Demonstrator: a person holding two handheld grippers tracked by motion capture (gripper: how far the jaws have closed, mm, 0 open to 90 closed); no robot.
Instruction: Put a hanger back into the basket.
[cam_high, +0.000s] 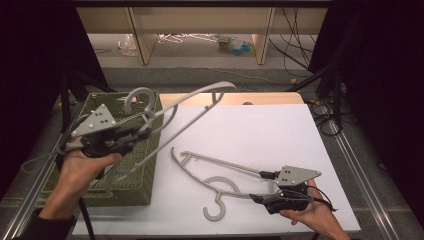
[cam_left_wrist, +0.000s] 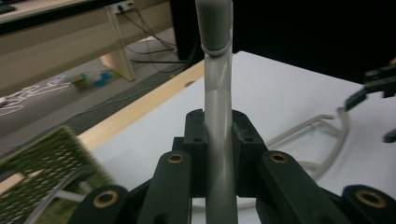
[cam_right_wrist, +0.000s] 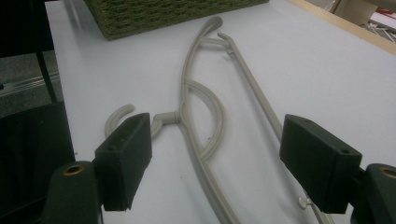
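Note:
A grey plastic hanger (cam_high: 227, 85) is held tilted in the air above the green woven basket (cam_high: 130, 175) and the table's left part. My left gripper (cam_high: 144, 129) is shut on its bar near the hook (cam_high: 137, 95). The left gripper view shows the bar (cam_left_wrist: 218, 93) clamped between the jaws of the left gripper (cam_left_wrist: 218, 135). A second grey hanger (cam_high: 220, 163) lies flat on the white tabletop (cam_high: 260, 130). My right gripper (cam_high: 257, 186) stands open at its right end. In the right gripper view, that hanger (cam_right_wrist: 181, 114) runs away between the wide-apart jaws of the right gripper (cam_right_wrist: 222, 161).
The basket (cam_right_wrist: 154, 14) stands at the table's left edge, with another hanger part inside it (cam_left_wrist: 56, 191). Beyond the table's far wooden edge (cam_high: 260, 97) are bench legs, cables (cam_high: 295, 45) and small items on the floor. Dark stands flank both sides.

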